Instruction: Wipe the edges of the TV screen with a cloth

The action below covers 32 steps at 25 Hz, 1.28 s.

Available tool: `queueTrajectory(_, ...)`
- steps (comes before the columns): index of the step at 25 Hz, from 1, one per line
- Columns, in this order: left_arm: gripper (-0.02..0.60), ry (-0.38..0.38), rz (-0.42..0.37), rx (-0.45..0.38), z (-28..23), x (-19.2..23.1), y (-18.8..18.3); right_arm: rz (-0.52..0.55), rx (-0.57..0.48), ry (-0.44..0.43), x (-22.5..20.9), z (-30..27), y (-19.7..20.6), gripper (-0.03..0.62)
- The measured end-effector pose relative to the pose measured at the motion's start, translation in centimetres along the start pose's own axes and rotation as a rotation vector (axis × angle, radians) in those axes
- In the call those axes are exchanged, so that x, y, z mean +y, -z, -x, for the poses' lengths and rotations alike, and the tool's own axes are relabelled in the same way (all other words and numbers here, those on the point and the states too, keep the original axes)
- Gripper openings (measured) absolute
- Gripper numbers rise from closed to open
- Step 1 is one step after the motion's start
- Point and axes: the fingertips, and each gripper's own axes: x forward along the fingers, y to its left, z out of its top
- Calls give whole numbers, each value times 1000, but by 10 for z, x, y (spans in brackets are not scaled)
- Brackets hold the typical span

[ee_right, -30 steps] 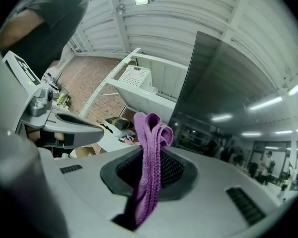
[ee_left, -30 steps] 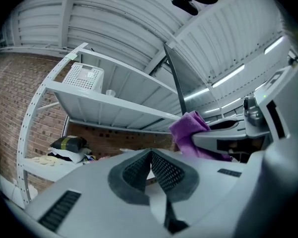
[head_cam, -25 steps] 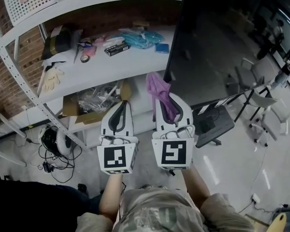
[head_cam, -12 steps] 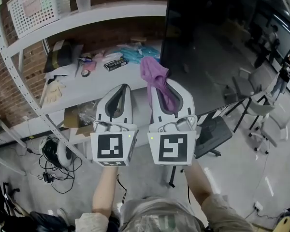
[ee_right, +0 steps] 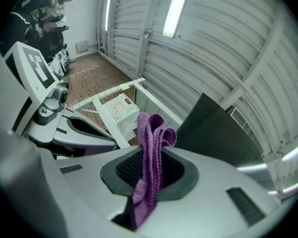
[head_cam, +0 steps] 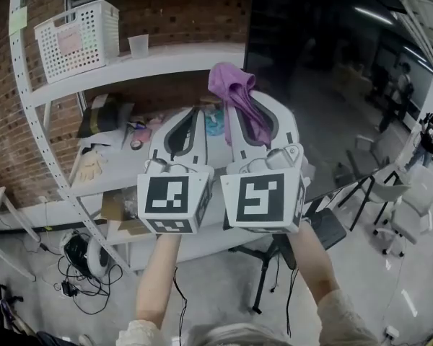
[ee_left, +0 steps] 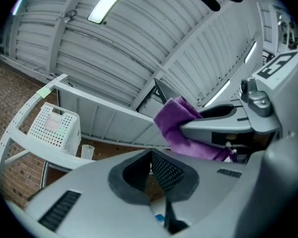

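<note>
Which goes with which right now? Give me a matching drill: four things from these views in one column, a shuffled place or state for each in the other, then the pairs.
1. purple cloth
2. left gripper
3. white basket
4. TV screen

A. on the upper shelf, at the left
B. dark, at the right of the head view
C. shut, holding nothing
D. clamped in the right gripper

Pairs: 1-D, 2-C, 3-A, 4-B

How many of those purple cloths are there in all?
1. The purple cloth is pinched in the right gripper's jaws, raised near the TV screen's left edge. The cluttered shelf behind may hide others.
</note>
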Motion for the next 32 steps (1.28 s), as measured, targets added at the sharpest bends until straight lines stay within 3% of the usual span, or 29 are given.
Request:
queueTrajectory(4,15,56,-26,-54,-12,-10,-34,30,-41,43,-25,-12,-24,61)
queueTrajectory(9,15,73,-56,-109,-32,-11,-77,83,-77,67,-59,-29,-51,61)
queueTrajectory(15,15,47,-117,-127,-48,4,-118,97,-137,36,-95,-42,-85,61)
queueTrajectory(19,15,3,-180,-157,-56,11,-139,118,-163,76,-118,-54,-107,61)
queueTrajectory(24,15,2,-157,-167,-72,22,-160,209,-151,80,-127,-68,-120,61)
queueTrajectory(32,15,17,-103,-196,-102,26,-198,159,-172,62,-164,-89,-150,61)
